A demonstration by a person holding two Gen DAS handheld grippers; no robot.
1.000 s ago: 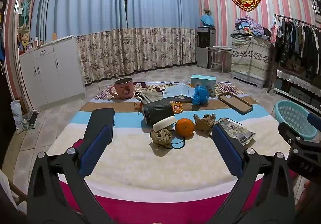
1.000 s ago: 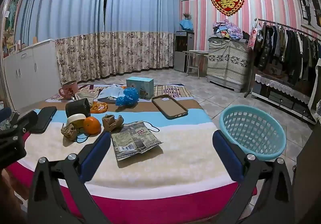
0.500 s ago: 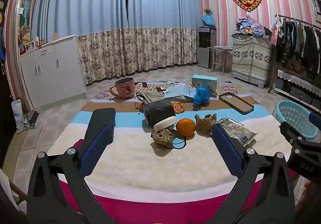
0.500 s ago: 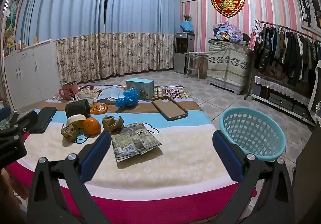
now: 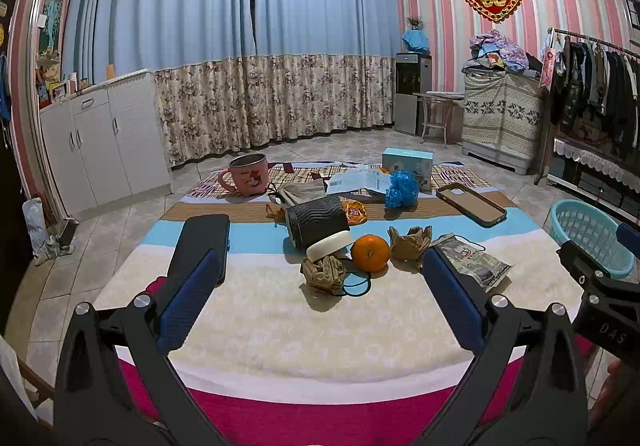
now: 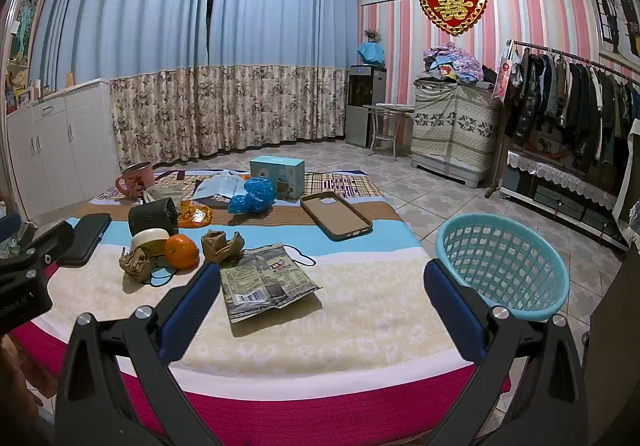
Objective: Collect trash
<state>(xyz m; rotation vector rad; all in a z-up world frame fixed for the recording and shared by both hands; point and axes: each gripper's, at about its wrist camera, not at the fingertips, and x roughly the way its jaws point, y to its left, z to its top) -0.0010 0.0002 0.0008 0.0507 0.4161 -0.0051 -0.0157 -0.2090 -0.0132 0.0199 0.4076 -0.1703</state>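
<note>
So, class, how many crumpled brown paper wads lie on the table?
2: one brown wad left of the orange, another right of it. More may hide behind clutter.

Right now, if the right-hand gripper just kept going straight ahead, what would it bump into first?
Probably the flattened snack packet: it lies on the table just ahead of the open right gripper, slightly toward its left finger. Depth is hard to judge.

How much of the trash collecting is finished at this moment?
Nothing looks done: the teal basket appears empty. Nothing is in hand; the left gripper and right gripper have open, empty jaws. Left on the bed: the flattened wrapper, two crumpled brown papers and the blue plastic wad.
</note>
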